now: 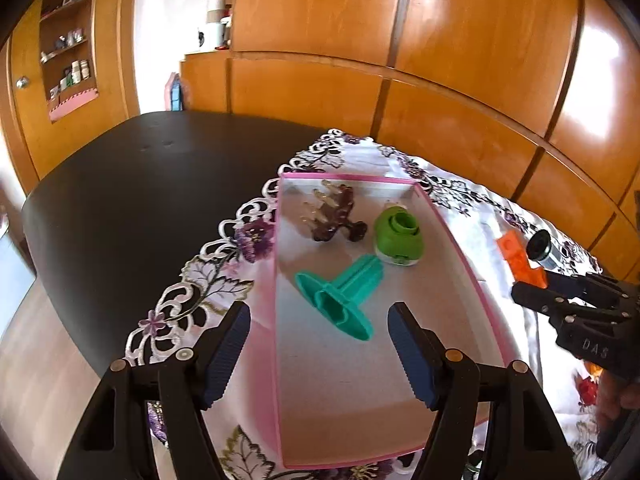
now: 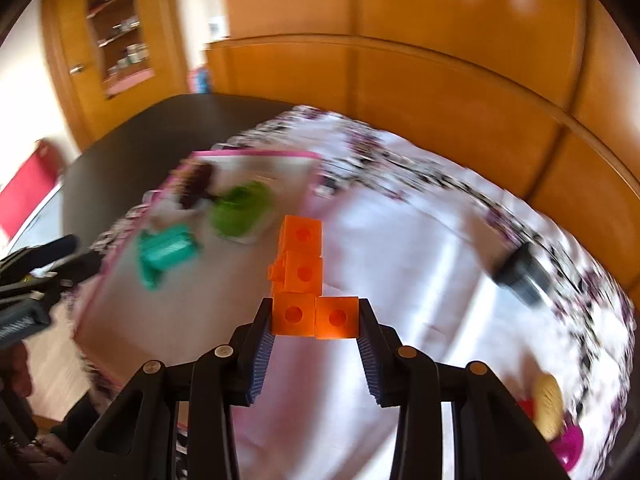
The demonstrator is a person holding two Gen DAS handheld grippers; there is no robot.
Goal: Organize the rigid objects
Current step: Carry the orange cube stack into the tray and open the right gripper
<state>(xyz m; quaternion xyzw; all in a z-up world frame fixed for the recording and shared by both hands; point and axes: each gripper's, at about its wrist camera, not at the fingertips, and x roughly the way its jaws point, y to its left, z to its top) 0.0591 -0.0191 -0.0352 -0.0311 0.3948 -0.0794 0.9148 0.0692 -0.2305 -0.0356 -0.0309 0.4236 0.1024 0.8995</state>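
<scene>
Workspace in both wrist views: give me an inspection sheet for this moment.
Surface: dark table under a floral cloth.
Job's things: pink tray holds a brown hair clip, green cap-like piece and teal spool; orange block piece is gripped.
Clutter: black cylinder; yellow and magenta items, blurred.
Grippers: left claw open above the tray; right claw shut on the block piece.
Cables: nothing seen.
Surroundings: wooden cabinets, shelf niche.
</scene>
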